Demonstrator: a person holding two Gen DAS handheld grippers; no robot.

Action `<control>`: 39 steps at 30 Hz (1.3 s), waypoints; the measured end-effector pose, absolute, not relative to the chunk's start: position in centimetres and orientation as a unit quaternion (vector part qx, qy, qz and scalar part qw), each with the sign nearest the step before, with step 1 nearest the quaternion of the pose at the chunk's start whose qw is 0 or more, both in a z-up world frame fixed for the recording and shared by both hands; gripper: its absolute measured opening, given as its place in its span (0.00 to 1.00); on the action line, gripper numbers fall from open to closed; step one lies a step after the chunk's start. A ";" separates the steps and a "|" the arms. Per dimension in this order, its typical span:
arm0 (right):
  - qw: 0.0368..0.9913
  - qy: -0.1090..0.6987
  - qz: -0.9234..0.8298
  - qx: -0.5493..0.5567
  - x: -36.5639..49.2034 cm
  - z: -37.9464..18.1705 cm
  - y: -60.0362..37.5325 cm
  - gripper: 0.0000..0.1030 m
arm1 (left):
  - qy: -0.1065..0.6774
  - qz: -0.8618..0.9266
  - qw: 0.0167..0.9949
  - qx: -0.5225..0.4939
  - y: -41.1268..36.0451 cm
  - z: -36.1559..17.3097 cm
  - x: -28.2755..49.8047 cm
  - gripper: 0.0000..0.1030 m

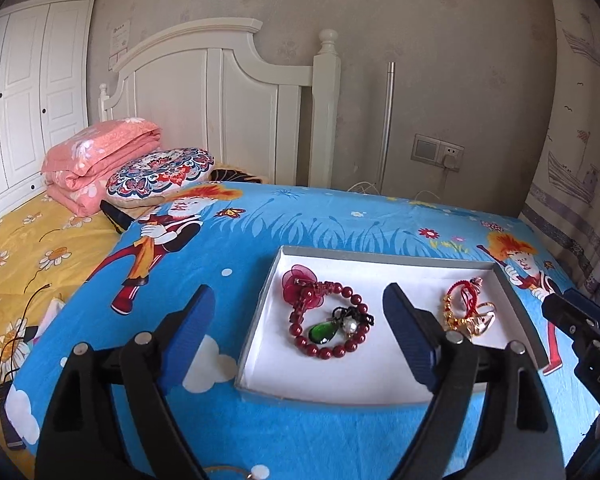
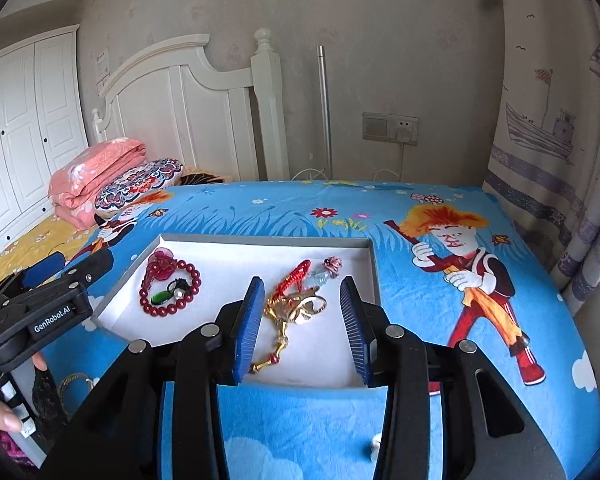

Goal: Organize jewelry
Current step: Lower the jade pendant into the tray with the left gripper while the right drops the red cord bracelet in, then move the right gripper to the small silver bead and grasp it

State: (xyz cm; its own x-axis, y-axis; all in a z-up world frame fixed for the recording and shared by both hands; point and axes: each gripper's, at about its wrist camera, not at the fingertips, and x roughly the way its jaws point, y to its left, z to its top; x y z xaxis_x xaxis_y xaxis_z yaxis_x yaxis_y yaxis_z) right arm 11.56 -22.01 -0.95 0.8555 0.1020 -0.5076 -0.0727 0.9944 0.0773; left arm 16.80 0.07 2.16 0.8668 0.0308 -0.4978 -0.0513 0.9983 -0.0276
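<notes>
A shallow white box [image 1: 380,384] [image 2: 204,330] lies on the blue cartoon cloth. In it, a dark red bead bracelet [image 1: 342,350] [image 2: 168,310] rings a green drop pendant [image 1: 321,331] [image 2: 159,298], with a red fabric flower [image 1: 300,282] [image 2: 163,265] behind. To the right lies a gold chain and ornament [image 1: 466,316] [image 2: 296,306] with red cord [image 2: 294,278]. My left gripper [image 1: 300,332] is open, hovering above the bracelet. My right gripper [image 2: 300,320] is open, its fingers on either side of the gold piece; whether they touch the box floor is unclear.
The blue cloth [image 2: 420,220] covers a table beside a bed with a yellow sheet [image 1: 16,256], pink quilt [image 1: 96,160] and patterned cushion [image 1: 160,174]. A curtain [image 2: 560,140] hangs at right. A small white bead [image 2: 376,444] lies near the front edge.
</notes>
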 end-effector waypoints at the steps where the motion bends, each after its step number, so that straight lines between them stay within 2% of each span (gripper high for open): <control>1: 0.963 0.263 0.046 0.028 10.6 -1.3 -22.4 0.37 | 0.253 0.019 0.967 -0.018 0.3 2.1 15.7 0.85; 7: 0.963 0.268 0.031 0.024 5.6 -4.3 -24.3 0.38 | 0.222 0.026 0.975 0.005 1.3 1.2 10.2 0.90; 13: 0.960 0.277 0.029 0.009 2.5 -7.1 -25.0 0.38 | 0.224 0.030 0.973 0.043 1.9 -1.9 6.7 0.92; 19: 0.956 0.292 0.023 0.010 3.5 -7.9 -25.1 0.38 | 0.248 0.036 0.967 0.035 3.2 -4.4 5.6 0.92; 27: 0.946 0.324 0.000 0.016 6.4 -8.2 -24.9 0.37 | 0.259 0.035 0.965 0.025 4.0 -5.1 6.0 0.92; 30: 0.943 0.332 -0.006 0.011 7.1 -8.3 -24.7 0.34 | 0.264 0.034 0.964 0.018 4.4 -5.3 6.2 0.92; 34: 0.938 0.346 -0.011 0.013 7.9 -8.5 -24.9 0.26 | 0.270 0.037 0.962 0.004 5.0 -5.4 6.3 0.92; 37: 0.938 0.347 -0.016 0.000 7.8 -8.8 -24.6 0.16 | 0.276 0.037 0.960 -0.004 5.4 -5.7 6.5 0.92; 39: 0.940 0.339 -0.019 -0.012 7.5 -8.9 -24.3 0.14 | 0.281 0.038 0.959 -0.009 5.6 -5.8 6.6 0.92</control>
